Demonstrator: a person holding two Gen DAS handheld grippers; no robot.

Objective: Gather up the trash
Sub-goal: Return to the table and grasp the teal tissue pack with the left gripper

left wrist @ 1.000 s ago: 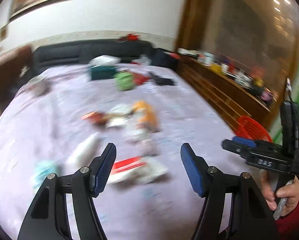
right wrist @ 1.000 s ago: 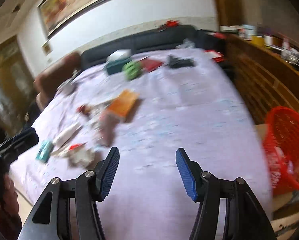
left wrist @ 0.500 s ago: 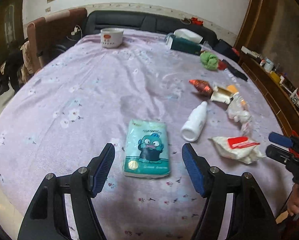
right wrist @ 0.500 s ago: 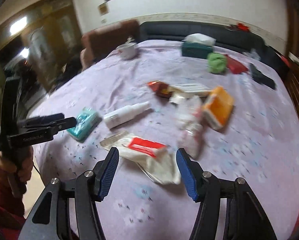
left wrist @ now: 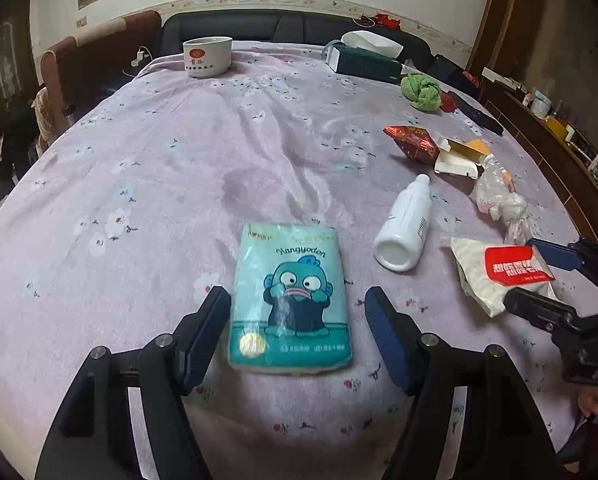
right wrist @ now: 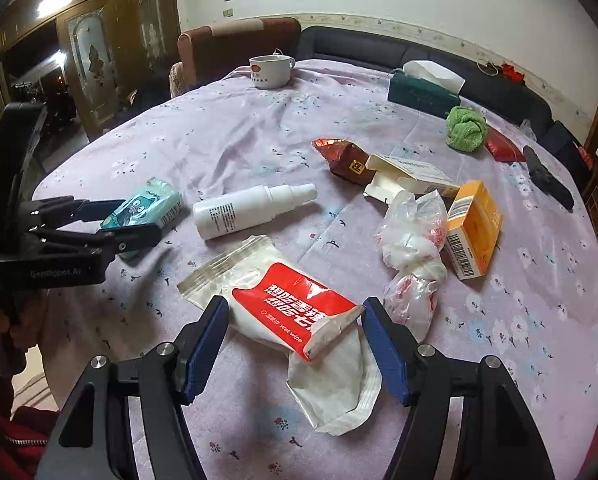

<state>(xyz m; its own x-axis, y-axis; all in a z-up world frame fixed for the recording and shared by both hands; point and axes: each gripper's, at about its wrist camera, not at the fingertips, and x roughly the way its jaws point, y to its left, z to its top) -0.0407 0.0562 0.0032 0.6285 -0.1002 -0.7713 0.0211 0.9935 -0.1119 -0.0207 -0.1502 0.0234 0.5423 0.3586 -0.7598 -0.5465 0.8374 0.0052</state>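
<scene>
Showing only rightward, an orange box [right wrist: 473, 232] beside crumpled plastic [right wrist: 413, 236].

From the left wrist we look forward along two blue-padded fingers [left wrist: 295, 332], low and close over the lilac flowered tablecloth [left wrist: 179, 168], with the teal cartoon-printed tissue pack [left wrist: 291, 300] at lower centre and the white ceramic cup [left wrist: 207, 56] far off at the top. From the right wrist we face the same table from further right, close above the white wet-wipe pouch with a red label [right wrist: 299, 312]. We share the white plastic spray bottle [right wrist: 251, 210], tissue pack and pouch, and each view catches the other gripper at its edge.
</scene>
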